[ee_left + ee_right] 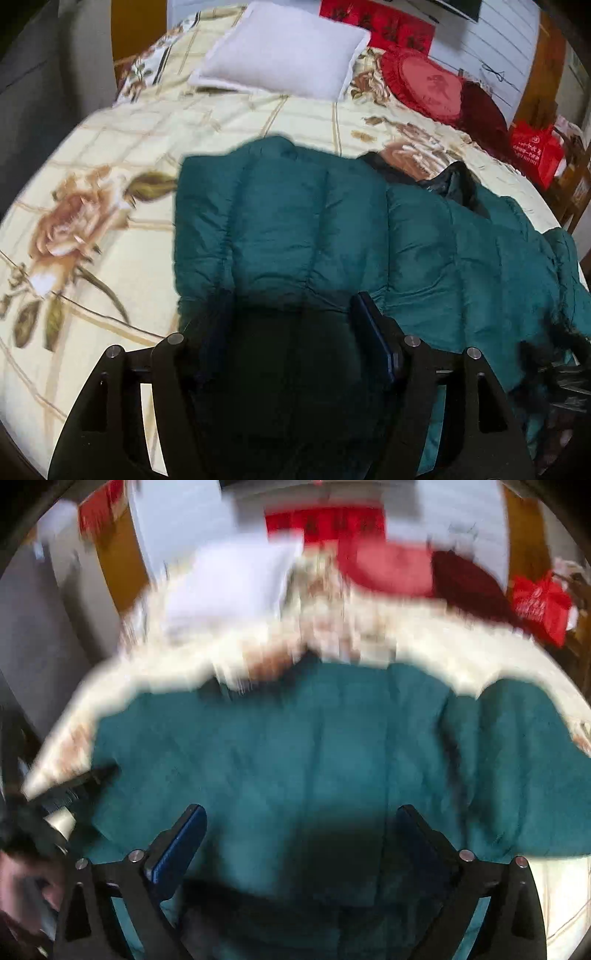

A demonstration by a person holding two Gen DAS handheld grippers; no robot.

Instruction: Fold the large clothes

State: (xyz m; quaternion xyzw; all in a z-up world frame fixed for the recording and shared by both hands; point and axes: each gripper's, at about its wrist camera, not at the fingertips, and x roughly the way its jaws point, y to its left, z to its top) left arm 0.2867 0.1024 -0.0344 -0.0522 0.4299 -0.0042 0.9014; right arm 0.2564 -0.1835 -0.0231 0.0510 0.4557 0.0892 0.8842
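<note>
Teal padded jacket (314, 229) spread across the flowered bed (92, 155), one section lying doubled over. To fold well, lift the edge evenly and lay it flat. Left tongs (291, 332) stand partly open around a dark fold of jacket; grip uncertain. Right tongs (301, 834) gape wide above the fabric, holding nothing.

Home bedroom. Bed (110, 155) with cream floral bedspread filling most of scene. White pillow (280, 55) at far end, red heart-shaped cushion (424, 83) and dark red cushion (484, 110) to its right. Red banner (380, 26) with dark characters on far white wall. Red shopping bag (535, 151) far right, beside wooden furniture.
</note>
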